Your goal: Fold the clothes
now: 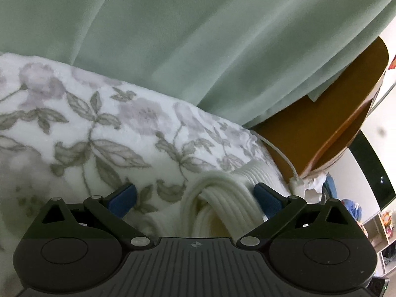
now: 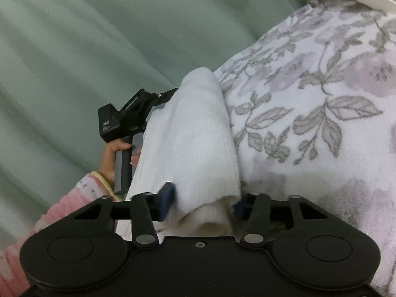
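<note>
Green curtain [image 1: 173, 37] behind; floral blanket [image 1: 86, 128] as work surface; wooden headboard [image 1: 321, 128] far right, white cable [image 1: 279, 153] along it. Left gripper [image 1: 195, 198]: jaws spread, ribbed edge of white garment [image 1: 222, 198] lying between them, unpinched. Right gripper [image 2: 201, 203]: blue pads pinching near end of white garment. Hand [image 2: 116, 153], pink sleeve [image 2: 74, 195], at left.

Two close wrist views along each claw, angled down, both on the white garment [image 1: 222, 198] and floral blanket [image 2: 321, 99].
</note>
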`<action>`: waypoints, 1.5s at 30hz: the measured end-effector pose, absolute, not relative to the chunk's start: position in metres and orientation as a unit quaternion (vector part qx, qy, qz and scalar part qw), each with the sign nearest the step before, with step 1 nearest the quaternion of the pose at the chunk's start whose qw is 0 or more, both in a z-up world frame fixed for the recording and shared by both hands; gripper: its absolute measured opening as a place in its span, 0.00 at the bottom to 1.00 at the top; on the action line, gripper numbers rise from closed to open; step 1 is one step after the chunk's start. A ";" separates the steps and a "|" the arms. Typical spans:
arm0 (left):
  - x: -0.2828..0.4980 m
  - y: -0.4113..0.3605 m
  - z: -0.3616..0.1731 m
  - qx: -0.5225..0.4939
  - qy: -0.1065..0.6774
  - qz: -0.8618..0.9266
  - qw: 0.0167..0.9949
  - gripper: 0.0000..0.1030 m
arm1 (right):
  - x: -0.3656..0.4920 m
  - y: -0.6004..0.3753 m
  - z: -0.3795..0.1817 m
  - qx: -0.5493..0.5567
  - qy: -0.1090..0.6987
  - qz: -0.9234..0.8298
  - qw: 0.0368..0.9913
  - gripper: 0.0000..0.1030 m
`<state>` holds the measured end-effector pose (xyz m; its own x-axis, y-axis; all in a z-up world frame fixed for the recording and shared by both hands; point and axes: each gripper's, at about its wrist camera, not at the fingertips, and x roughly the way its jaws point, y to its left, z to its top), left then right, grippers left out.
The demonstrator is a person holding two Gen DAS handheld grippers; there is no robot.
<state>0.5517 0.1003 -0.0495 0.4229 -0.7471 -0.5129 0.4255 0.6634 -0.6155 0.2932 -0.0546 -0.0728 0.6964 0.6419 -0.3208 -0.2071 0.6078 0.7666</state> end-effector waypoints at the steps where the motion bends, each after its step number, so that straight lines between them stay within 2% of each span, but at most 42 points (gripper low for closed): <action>1: 0.551 0.100 -0.050 -0.203 0.398 -0.362 0.818 0.93 | 0.294 -0.056 -0.074 0.372 0.299 0.252 0.841 0.37; 3: 0.547 0.100 -0.052 -0.210 0.391 -0.369 0.816 0.77 | 0.294 -0.057 -0.076 0.383 0.300 0.254 0.836 0.31; 4: 0.545 0.100 -0.052 -0.211 0.386 -0.371 0.817 0.75 | 0.293 -0.058 -0.076 0.387 0.300 0.254 0.834 0.30; 6: 0.539 0.100 -0.050 -0.205 0.375 -0.372 0.824 0.62 | 0.292 -0.060 -0.076 0.392 0.299 0.258 0.831 0.27; 9: 0.529 0.098 -0.043 -0.199 0.366 -0.364 0.833 0.51 | 0.292 -0.063 -0.072 0.390 0.298 0.264 0.830 0.25; 12: 0.516 0.095 -0.033 -0.182 0.361 -0.345 0.847 0.43 | 0.290 -0.070 -0.064 0.382 0.292 0.270 0.834 0.23; 26: 0.432 0.100 -0.006 -0.209 0.350 -0.272 0.872 0.38 | 0.297 -0.127 -0.023 0.340 0.283 0.269 0.855 0.22; 28: 0.413 0.097 -0.003 -0.206 0.347 -0.265 0.876 0.37 | 0.303 -0.135 -0.018 0.332 0.290 0.268 0.857 0.22; 30: 0.397 0.096 -0.001 -0.207 0.341 -0.263 0.878 0.31 | 0.311 -0.141 -0.014 0.323 0.296 0.267 0.858 0.22; 35: 0.373 0.097 0.003 -0.194 0.331 -0.247 0.890 0.31 | 0.331 -0.140 -0.007 0.282 0.319 0.280 0.861 0.23; 40: 0.376 0.099 -0.006 -0.191 0.335 -0.238 0.891 0.36 | 0.334 -0.135 -0.015 0.273 0.330 0.271 0.862 0.25; 44: 0.380 0.091 -0.008 -0.157 0.331 -0.237 0.900 0.46 | 0.332 -0.141 -0.026 0.288 0.337 0.253 0.860 0.32; 45: 0.381 0.090 -0.008 -0.151 0.331 -0.236 0.901 0.53 | 0.331 -0.143 -0.028 0.290 0.336 0.251 0.860 0.33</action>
